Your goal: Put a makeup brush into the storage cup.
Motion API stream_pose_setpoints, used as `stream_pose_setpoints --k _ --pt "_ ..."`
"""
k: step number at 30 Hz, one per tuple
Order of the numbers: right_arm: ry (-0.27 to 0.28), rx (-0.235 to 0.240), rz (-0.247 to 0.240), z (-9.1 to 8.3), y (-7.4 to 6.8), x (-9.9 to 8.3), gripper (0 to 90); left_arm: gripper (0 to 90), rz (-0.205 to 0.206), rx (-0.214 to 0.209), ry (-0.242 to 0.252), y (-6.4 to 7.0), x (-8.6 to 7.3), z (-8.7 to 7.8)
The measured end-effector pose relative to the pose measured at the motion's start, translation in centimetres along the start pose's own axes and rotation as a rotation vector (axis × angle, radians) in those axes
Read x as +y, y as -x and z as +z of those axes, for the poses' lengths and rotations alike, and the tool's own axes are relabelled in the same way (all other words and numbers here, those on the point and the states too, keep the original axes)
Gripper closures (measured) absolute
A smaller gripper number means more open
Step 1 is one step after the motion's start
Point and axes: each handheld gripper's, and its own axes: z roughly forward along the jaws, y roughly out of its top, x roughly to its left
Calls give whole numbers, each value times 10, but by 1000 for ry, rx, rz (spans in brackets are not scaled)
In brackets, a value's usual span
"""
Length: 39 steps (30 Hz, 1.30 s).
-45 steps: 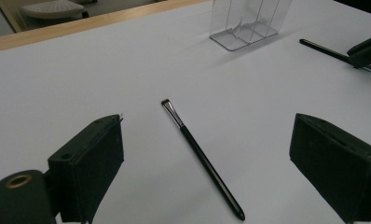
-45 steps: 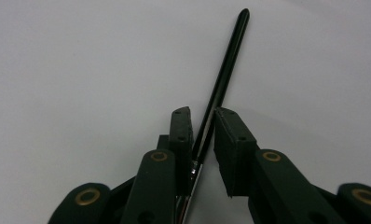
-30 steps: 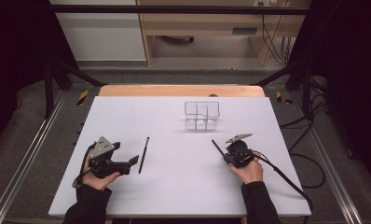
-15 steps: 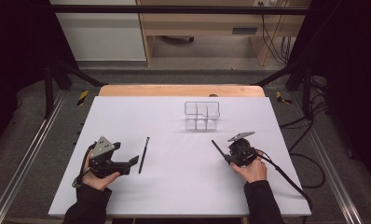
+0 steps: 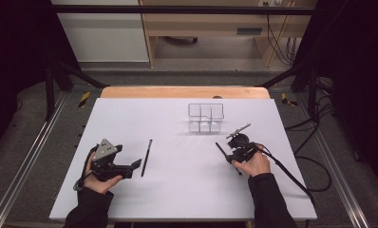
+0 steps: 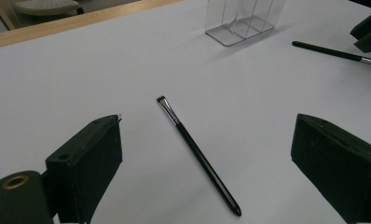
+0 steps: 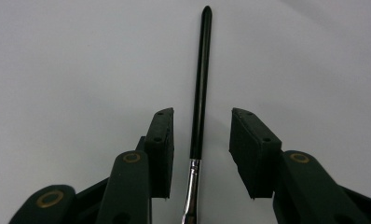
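The right gripper (image 7: pixel 200 154) sits low over the white table (image 5: pixel 177 199) with its 2 fingers (image 7: pixel 161 149) partly open, straddling a black-handled brush (image 7: pixel 200 84): the handle runs straight out between the pads, nearer the finger on that view's left, and the silver ferrule lies back toward the palm. Neither pad seems to touch it yet, so nothing is gripped; the straddle looks like the set-up for closing on the handle. In the high view the same brush (image 5: pixel 222 150) points away from the fingertips toward the table's middle. The left gripper (image 6: pixel 207 154) rests with its fingers (image 6: pixel 88 158) spread wide and empty, and a second brush (image 6: pixel 197 156) lies on the table between and just ahead of them, bristles away from the palm, probably waiting its turn. Beyond both sets of fingertips stands a clear divided holder (image 5: pixel 205 117), upright, likely where the brushes are meant to go.
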Motion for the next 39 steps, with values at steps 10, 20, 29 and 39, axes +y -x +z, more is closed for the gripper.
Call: stream_pose_setpoints --k 10,20,29,39 --pt "-92 10 3 13 2 4 667 80 2 -3 -6 0 0 1" --pt "-150 27 -6 17 1 5 759 81 4 -7 -13 1 -1 2" --pt "-166 25 -2 17 0 6 840 83 6 -8 -14 1 -1 2" --pt "-155 20 -11 15 0 6 842 84 10 -11 -14 1 0 2"
